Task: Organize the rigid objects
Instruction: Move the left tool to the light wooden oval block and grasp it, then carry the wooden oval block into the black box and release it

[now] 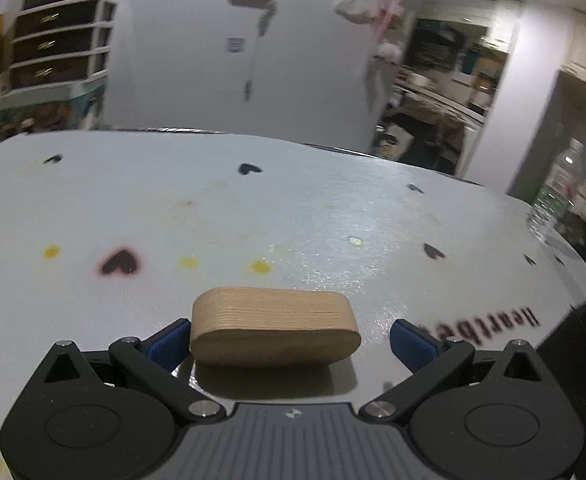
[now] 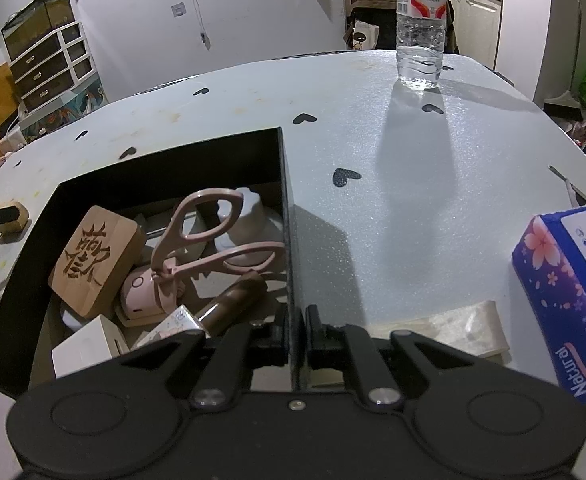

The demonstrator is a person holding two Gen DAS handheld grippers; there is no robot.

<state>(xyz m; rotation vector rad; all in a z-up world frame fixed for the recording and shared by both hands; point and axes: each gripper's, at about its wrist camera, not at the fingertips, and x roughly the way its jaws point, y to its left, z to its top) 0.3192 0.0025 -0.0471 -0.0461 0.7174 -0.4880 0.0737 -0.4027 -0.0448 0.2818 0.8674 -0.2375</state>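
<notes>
Left wrist view: the left gripper (image 1: 289, 338) stands spread over a white surface (image 1: 333, 216) printed with black hearts, its blue pads (image 1: 169, 342) on either side of a rounded wooden block (image 1: 273, 330). The block lies on the surface between the pads, close against the left one and apart from the right one, so nothing is pinched. The room beyond is blurred.

Right wrist view: the right gripper (image 2: 295, 334) is pressed together on the right-hand wall of a black box (image 2: 287, 216), one finger inside the box and one outside it. The box sits on the surface and holds a jumble of things: a wooden block carved with a Chinese character (image 2: 97, 260) leaning at the left, pink scissors (image 2: 209, 232) lying across the middle, a white cup (image 2: 249, 216) behind them, a small pink case (image 2: 145, 292), a brown tube (image 2: 233, 300) and a white carton (image 2: 89, 344) at the near edge. At the far left of this view, outside the box, the plain wooden block (image 2: 15, 218) shows beside a dark gripper finger. A water bottle (image 2: 420, 28) stands upright near the far edge of the surface, well apart from the box. A blue and purple pack of tissues (image 2: 565, 300) lies at the right, near a clear plastic wrapper (image 2: 453, 328).
</notes>
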